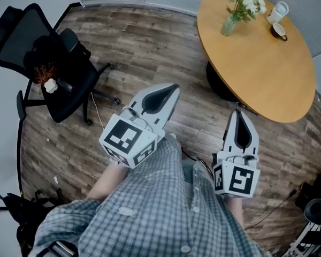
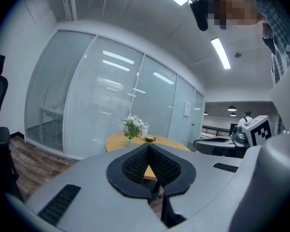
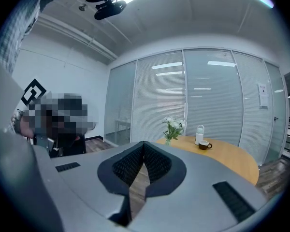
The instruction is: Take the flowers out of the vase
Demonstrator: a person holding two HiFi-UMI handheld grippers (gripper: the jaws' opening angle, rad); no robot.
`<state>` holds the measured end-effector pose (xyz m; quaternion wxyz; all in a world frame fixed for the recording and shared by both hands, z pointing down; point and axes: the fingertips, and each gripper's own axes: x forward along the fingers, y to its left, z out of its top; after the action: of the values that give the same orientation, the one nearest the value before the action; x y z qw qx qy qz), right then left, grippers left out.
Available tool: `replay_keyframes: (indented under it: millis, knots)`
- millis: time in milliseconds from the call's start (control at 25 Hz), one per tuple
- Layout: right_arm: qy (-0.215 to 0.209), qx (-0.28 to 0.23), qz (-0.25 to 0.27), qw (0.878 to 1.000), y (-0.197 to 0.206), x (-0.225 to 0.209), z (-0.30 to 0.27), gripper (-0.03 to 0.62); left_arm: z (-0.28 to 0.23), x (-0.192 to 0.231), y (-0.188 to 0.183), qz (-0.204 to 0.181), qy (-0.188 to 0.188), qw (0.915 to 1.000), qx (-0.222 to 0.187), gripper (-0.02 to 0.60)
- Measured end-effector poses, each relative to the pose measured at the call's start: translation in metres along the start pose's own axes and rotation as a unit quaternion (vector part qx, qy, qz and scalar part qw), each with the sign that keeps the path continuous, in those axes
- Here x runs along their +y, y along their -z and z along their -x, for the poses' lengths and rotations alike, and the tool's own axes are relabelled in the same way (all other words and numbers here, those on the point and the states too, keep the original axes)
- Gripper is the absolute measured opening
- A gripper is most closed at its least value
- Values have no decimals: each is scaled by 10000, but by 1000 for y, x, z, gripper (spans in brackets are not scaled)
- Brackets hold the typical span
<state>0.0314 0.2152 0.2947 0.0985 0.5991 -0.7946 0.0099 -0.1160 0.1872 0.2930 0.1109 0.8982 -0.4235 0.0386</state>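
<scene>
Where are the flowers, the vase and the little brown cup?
flowers [image 1: 247, 0], head view, on the white blooms.
vase [image 1: 228, 26], head view, on its glass body.
cup [image 1: 279, 30], head view, on its top, by the table's far edge.

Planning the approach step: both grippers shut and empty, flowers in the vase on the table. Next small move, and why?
Probably step closer to the table: the left gripper and right gripper hang over the floor, short of its edge, and the vase with the flowers stands near the far rim.
</scene>
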Motion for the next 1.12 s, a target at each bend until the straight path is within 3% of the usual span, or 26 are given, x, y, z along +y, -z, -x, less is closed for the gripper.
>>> replay_keyframes:
  millis: [480, 1120]
  knots:
    - [7, 92, 40, 9999, 2, 15, -33, 9, -4, 30, 2, 37, 13, 10000, -19, 8]
    - [-278, 33, 96, 9996, -7, -1, -97, 9, -38, 64, -6, 77, -328, 9994, -57, 8]
